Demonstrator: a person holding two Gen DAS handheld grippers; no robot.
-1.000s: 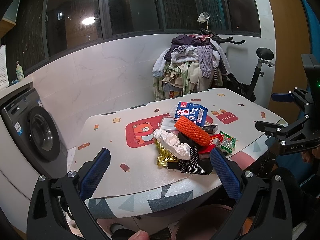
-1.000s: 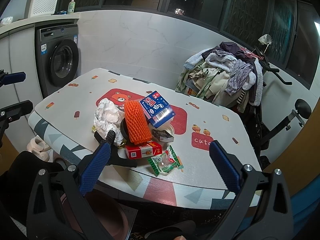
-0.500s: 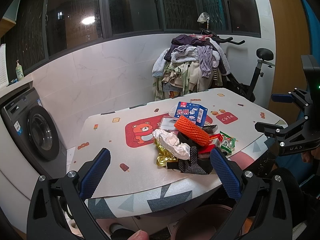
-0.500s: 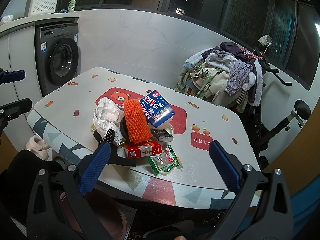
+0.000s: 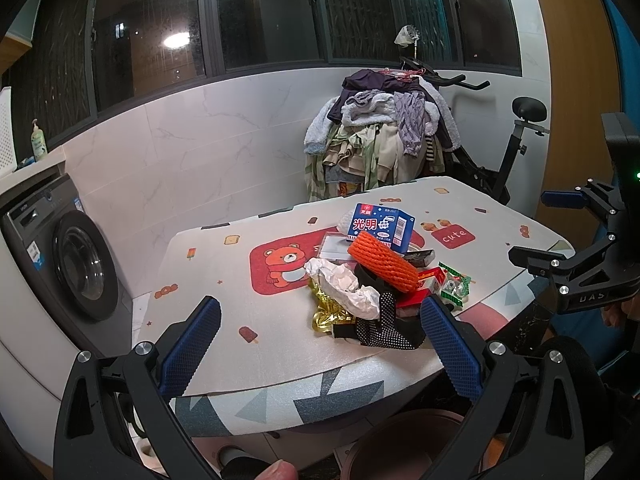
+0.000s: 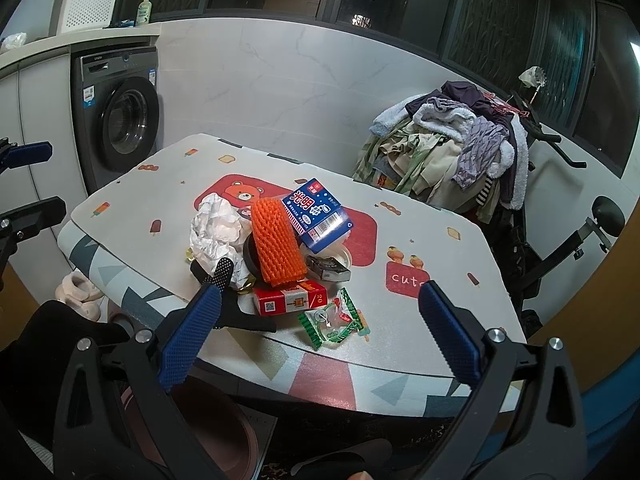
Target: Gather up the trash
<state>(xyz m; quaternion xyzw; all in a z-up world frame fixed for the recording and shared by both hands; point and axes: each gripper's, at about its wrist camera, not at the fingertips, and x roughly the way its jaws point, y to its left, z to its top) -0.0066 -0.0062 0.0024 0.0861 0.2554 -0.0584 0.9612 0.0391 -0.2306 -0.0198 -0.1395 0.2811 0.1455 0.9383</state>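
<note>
Trash is piled near the front edge of a bear-print surface [image 6: 168, 208]. Left of the orange foam net [image 6: 276, 244] lies crumpled white paper [image 6: 214, 226]; right of it, a blue carton [image 6: 318, 214] (barcode up). The left gripper [image 5: 320, 350] and right gripper [image 6: 320, 334] are both spread wide, empty, short of the net.

Trash pile [image 5: 372, 276] lies on the table [image 5: 224, 280], washing machine [image 5: 68, 264] to its left.

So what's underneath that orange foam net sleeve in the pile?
The orange foam net sleeve rests on a black round object and overlaps the red box. What lies under its middle is covered.
</note>
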